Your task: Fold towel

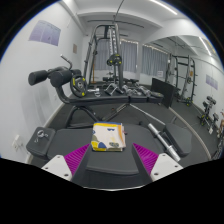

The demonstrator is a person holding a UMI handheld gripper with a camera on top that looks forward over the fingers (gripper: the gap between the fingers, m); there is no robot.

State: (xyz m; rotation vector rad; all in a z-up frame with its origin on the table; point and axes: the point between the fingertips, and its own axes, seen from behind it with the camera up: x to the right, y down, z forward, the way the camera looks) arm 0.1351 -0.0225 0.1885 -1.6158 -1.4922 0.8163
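A small folded towel (107, 138) with a white, yellow and dark blue pattern lies flat on a dark grey surface (112, 172). My gripper (112, 160) is open and holds nothing. Its two magenta pads (76, 158) stand wide apart. The towel lies just ahead of the fingertips, in line with the gap between them and slightly nearer the left finger. Neither finger touches it.
A silver bar (160, 140) lies on the surface to the right of the towel. A small grey and blue object (40, 140) sits to the left. Beyond stand a black weight bench (60, 82) and gym racks (108, 55).
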